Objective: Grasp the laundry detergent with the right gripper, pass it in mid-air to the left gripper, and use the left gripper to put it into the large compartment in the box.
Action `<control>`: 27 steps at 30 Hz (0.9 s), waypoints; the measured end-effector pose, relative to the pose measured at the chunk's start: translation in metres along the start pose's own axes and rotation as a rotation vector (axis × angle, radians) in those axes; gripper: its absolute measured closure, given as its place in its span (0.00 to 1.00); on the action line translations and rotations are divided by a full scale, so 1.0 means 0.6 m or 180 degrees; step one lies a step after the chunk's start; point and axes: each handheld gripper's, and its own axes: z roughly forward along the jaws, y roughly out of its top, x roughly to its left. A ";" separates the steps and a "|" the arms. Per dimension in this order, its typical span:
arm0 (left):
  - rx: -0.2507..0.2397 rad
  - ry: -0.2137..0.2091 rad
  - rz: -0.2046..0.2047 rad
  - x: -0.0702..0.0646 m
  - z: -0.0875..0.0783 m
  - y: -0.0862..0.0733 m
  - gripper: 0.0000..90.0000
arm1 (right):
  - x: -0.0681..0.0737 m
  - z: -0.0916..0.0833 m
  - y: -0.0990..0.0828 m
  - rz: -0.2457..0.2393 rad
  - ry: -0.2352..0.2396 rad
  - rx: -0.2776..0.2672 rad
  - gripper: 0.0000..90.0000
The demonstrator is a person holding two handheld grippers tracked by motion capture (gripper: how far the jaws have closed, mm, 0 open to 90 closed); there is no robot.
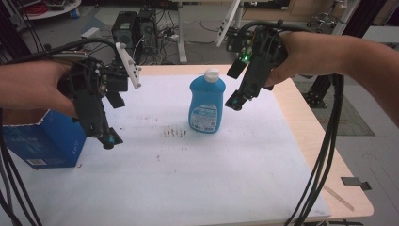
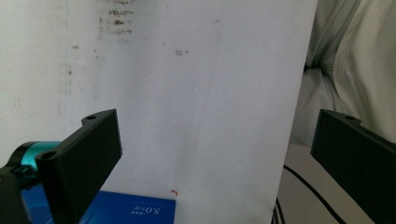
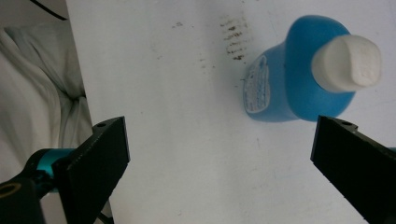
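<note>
A blue bottle [image 1: 206,104] with a white cap stands upright near the middle of the white sheet [image 1: 188,179]. In the right gripper view the blue bottle [image 3: 292,79] is seen from above, just beyond the right-hand jaw. My right gripper [image 1: 235,86] hovers above the table just right of the bottle, and its jaws are wide apart around nothing [image 3: 219,163]. My left gripper [image 1: 112,120] is held over the sheet's left part, open and holding nothing [image 2: 215,158]. A blue cardboard box [image 1: 44,141] sits under it at the left edge; the same box [image 2: 126,211] shows in the left gripper view.
Dark smudges [image 1: 174,132] mark the sheet just left of the bottle. The wooden table [image 1: 310,141] shows bare along its right side. Black cables [image 1: 324,160] hang from the right gripper past the table's right edge. Computer towers [image 1: 134,30] stand on the floor beyond the table.
</note>
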 end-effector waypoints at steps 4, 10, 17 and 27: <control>0.0000 -0.0016 -0.0015 0.005 0.002 0.002 0.02 | -0.017 -0.003 -0.015 0.0042 -0.0003 -0.0054 0.04; 0.0021 -0.0031 -0.0032 0.014 0.008 0.004 0.02 | -0.042 -0.005 -0.036 0.0118 -0.0026 -0.0150 0.04; 0.0004 -0.0036 -0.0056 0.021 0.011 0.004 0.02 | -0.059 -0.004 -0.050 0.0121 -0.0032 -0.0190 0.04; 0.0026 -0.0047 -0.0033 0.030 0.017 0.007 0.02 | -0.090 0.019 -0.072 0.0127 0.0001 -0.0267 0.04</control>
